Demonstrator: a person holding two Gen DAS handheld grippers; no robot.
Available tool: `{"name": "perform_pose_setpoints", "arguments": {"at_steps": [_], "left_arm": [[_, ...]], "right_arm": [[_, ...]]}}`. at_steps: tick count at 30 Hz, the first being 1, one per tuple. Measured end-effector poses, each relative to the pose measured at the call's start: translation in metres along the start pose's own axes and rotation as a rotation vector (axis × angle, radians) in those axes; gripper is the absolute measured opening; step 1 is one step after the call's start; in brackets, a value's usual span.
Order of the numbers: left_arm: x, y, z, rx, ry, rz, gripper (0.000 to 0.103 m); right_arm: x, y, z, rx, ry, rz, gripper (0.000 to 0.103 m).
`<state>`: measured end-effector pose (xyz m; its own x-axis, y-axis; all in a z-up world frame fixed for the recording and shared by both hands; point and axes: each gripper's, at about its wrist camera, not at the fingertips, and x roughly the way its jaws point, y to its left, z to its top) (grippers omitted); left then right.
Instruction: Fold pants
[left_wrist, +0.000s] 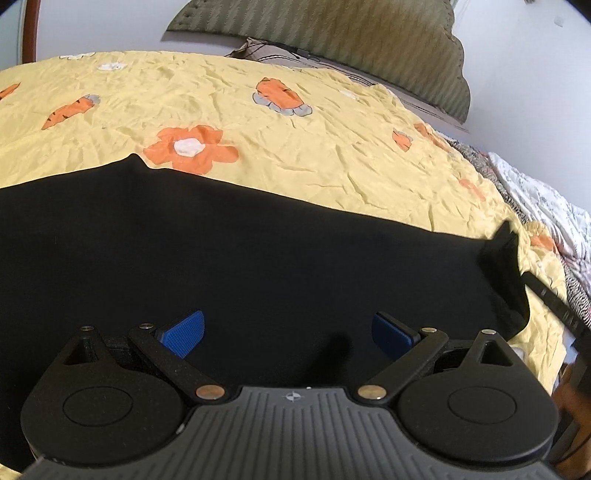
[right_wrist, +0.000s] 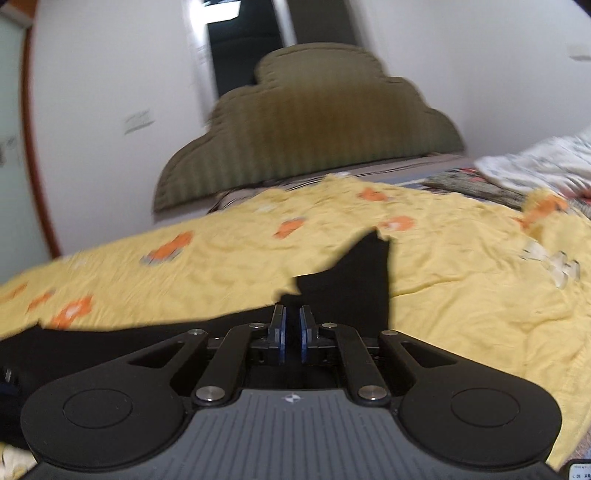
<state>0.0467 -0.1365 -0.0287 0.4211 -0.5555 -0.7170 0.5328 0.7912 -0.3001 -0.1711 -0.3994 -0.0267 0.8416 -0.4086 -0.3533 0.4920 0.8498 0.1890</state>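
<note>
The black pants (left_wrist: 240, 251) lie spread on the yellow quilt (left_wrist: 314, 147), no fold visible yet. My right gripper (right_wrist: 291, 328) pinches one raised corner; my left gripper (left_wrist: 288, 328) hangs released above the cloth. Nearly everything remains, I judge.

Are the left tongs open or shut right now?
Open: the left tongs show blue pads spread wide apart above the black fabric pants, gripping nothing.

Black pants (left_wrist: 258, 251) on yellow bedspread (left_wrist: 332, 155)
</note>
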Motion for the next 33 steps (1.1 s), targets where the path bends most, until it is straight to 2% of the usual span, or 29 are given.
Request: {"name": "perform_pose_setpoints", "arguments": {"at_steps": [2, 6, 7, 9, 11, 14, 15, 17, 19, 20, 22, 23, 24, 25, 26, 27, 28, 30, 33], "left_arm": [[-0.001, 0.001, 0.001, -0.010, -0.001, -0.004, 0.099], [-0.001, 0.003, 0.000, -0.012, -0.002, 0.000, 0.099], [-0.001, 0.003, 0.000, -0.007, -0.004, 0.003, 0.099], [0.000, 0.001, -0.002, 0.006, -0.008, 0.011, 0.099], [0.001, -0.001, -0.003, 0.022, -0.010, 0.022, 0.099], [0.002, -0.004, -0.005, 0.045, -0.012, 0.032, 0.099], [0.002, -0.004, -0.005, 0.047, -0.013, 0.034, 0.100], [0.003, -0.005, -0.005, 0.050, -0.014, 0.039, 0.100], [0.003, -0.006, -0.006, 0.058, -0.013, 0.042, 0.100], [0.002, -0.005, -0.006, 0.061, -0.011, 0.040, 0.100], [0.000, -0.002, -0.006, 0.057, -0.008, 0.035, 0.100], [0.000, -0.001, -0.005, 0.051, -0.008, 0.035, 0.100], [-0.001, 0.001, -0.005, 0.042, -0.009, 0.035, 0.100], [0.000, 0.002, -0.004, 0.034, -0.008, 0.034, 0.100], [0.000, 0.003, -0.004, 0.025, -0.006, 0.033, 0.100], [0.000, 0.003, -0.003, 0.017, -0.007, 0.033, 0.101], [0.000, 0.002, -0.002, 0.011, -0.009, 0.032, 0.101], [0.001, 0.001, -0.002, 0.012, -0.009, 0.030, 0.101], [0.001, -0.001, -0.003, 0.028, -0.009, 0.036, 0.101]], "right_arm": [[0.001, 0.012, -0.003, -0.062, 0.010, -0.019, 0.007], [0.011, 0.029, -0.009, -0.269, 0.052, -0.251, 0.009], [0.013, 0.032, -0.012, -0.316, 0.060, -0.301, 0.013], [0.015, 0.031, -0.015, -0.345, 0.081, -0.339, 0.031], [0.016, 0.021, -0.014, -0.283, 0.102, -0.327, 0.085], [0.005, 0.012, -0.014, -0.195, 0.068, -0.228, 0.085], [0.005, 0.012, -0.014, -0.199, 0.068, -0.227, 0.085], [0.015, 0.017, -0.014, -0.270, 0.082, -0.283, 0.085], [0.037, 0.017, -0.016, -0.372, 0.161, -0.357, 0.085], [0.043, 0.009, -0.015, -0.372, 0.171, -0.407, 0.085], [0.040, -0.017, -0.006, -0.231, 0.119, -0.532, 0.085], [0.033, -0.034, 0.000, -0.111, 0.094, -0.567, 0.088], [0.021, -0.055, 0.004, 0.064, 0.072, -0.546, 0.089], [0.008, -0.072, 0.004, 0.228, 0.054, -0.489, 0.089], [-0.002, -0.087, 0.000, 0.372, 0.044, -0.392, 0.089], [-0.007, -0.099, -0.006, 0.483, 0.051, -0.260, 0.089], [-0.007, -0.107, -0.011, 0.558, 0.073, -0.173, 0.089], [-0.006, -0.114, -0.020, 0.621, 0.088, -0.113, 0.089], [-0.002, -0.115, -0.021, 0.606, 0.074, -0.112, 0.088]]}}
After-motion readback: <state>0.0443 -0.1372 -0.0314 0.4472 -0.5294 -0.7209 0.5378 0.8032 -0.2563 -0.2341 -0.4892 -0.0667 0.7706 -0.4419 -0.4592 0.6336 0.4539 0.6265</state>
